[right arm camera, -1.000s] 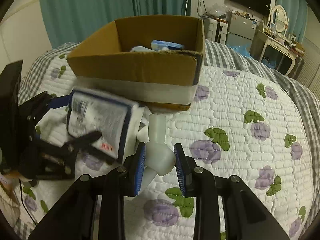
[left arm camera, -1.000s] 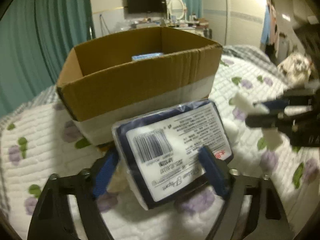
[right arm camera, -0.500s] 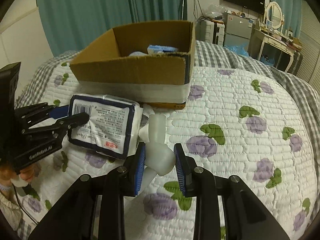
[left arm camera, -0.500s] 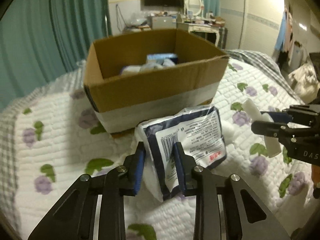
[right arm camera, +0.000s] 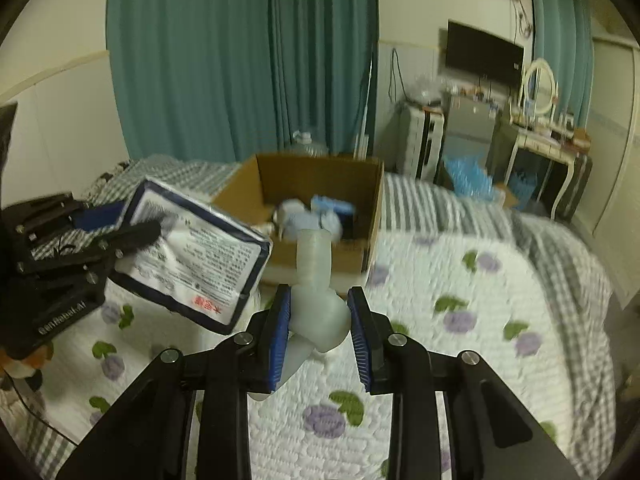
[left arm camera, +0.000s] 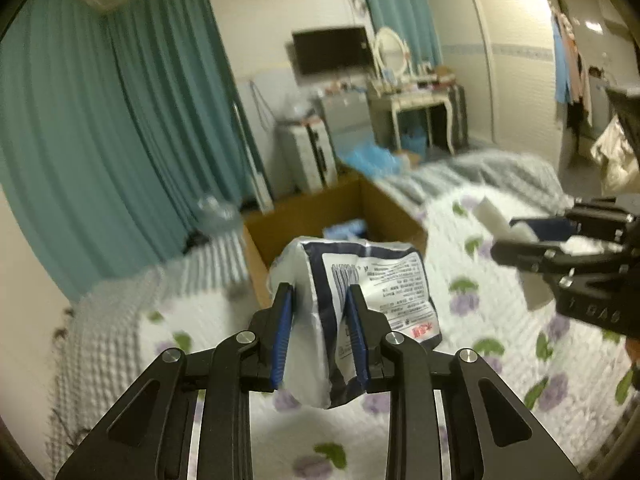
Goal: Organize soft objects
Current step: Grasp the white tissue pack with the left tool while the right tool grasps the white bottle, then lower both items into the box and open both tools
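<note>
You worked over the bed with its white flowered quilt. One cardboard box sat open on it, ahead of both tongs. Your left tongs were squeezed onto one white and dark blue soft pack, which stuck up between the pads, lifted off the quilt. Your right tongs were closed around one pale white soft toy, whose neck poked up toward the box. Only the right view showed the box's inside well: a blue packet and some white soft things. The left view showed the right tongs from the side.
</note>
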`<action>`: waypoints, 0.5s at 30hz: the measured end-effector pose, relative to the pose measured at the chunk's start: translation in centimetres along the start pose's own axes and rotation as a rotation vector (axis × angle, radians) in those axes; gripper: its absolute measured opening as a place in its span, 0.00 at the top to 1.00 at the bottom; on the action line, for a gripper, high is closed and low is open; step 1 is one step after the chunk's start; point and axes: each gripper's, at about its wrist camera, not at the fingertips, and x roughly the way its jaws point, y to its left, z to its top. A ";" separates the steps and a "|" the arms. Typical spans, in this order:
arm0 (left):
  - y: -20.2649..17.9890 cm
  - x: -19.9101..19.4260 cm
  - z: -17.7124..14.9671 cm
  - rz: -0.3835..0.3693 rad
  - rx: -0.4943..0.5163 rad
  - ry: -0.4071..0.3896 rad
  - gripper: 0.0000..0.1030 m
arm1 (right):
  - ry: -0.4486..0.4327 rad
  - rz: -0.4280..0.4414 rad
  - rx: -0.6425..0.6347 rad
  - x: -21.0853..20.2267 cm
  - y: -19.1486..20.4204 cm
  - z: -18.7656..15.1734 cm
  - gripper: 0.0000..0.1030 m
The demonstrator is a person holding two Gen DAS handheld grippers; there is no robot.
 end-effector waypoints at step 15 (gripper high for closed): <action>4.3 10.5 4.8 0.005 -0.100 -0.007 0.74 | -0.038 -0.021 -0.038 7.7 -0.3 10.9 0.73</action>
